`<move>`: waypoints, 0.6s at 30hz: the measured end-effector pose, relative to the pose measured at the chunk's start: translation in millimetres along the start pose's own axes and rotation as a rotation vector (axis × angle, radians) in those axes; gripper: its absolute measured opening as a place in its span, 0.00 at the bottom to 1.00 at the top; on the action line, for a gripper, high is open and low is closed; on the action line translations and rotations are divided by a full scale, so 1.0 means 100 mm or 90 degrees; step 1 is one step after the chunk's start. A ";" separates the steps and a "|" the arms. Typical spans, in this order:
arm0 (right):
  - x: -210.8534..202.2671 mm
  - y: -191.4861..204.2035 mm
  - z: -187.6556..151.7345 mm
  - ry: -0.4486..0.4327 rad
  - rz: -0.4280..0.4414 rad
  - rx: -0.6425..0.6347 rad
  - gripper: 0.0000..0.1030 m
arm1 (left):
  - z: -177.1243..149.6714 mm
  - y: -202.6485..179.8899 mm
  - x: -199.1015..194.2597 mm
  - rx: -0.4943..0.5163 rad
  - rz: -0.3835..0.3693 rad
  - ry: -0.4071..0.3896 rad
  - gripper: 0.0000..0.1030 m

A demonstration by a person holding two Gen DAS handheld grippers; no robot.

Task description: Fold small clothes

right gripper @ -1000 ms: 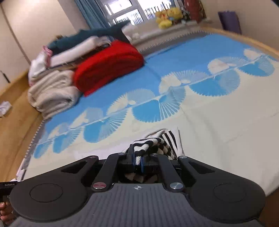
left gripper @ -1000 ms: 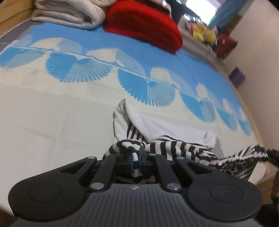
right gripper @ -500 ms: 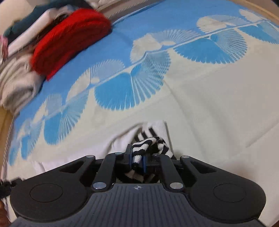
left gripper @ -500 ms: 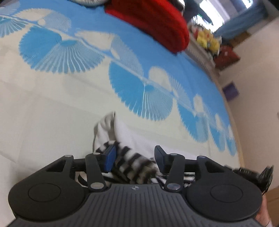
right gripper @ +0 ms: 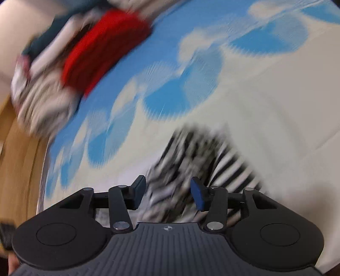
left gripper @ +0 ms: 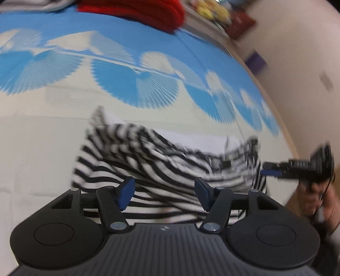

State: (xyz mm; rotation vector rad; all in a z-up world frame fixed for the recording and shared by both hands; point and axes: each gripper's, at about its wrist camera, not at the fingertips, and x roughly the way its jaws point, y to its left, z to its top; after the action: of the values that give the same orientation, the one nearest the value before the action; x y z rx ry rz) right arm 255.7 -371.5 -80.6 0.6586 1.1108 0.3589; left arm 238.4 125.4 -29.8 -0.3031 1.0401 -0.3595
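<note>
Striped top lies bunched on the bedsheet; left gripper and right gripper both spread wide, gripping nothing.

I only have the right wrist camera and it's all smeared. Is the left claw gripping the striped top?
Observer: No. The left claw is open, with its blue pads spread and the striped top lying loose on the bed sheet between and beyond them.
Operator: Where does my right claw sit on the garment?
Observer: In the left wrist view, the right claw is at the top's right-hand edge and points in toward the fabric.
Operator: Anything beyond the red blanket?
Observer: Past the red blanket there are some blurred yellow things, possibly soft toys.
</note>
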 end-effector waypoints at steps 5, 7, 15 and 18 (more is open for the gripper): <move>0.32 0.34 -0.19 0.086 -0.036 -0.130 0.48 | -0.04 -0.21 0.39 0.073 0.040 0.042 0.65; 0.41 0.44 -0.24 0.090 -0.050 -0.176 0.48 | -0.03 -0.24 0.53 0.075 0.046 0.043 0.65; 0.27 0.67 0.05 -0.099 0.014 -0.190 0.02 | 0.43 -0.12 0.23 -0.018 0.072 -0.196 0.00; 0.09 0.77 0.18 -0.244 0.021 -0.184 0.02 | 0.52 0.04 0.25 -0.060 0.102 -0.205 0.01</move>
State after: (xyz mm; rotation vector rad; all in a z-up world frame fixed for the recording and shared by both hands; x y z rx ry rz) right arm 280.1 -313.1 -31.7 0.4641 0.6679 0.3927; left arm 295.6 121.8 -26.5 -0.3473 0.7587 -0.1105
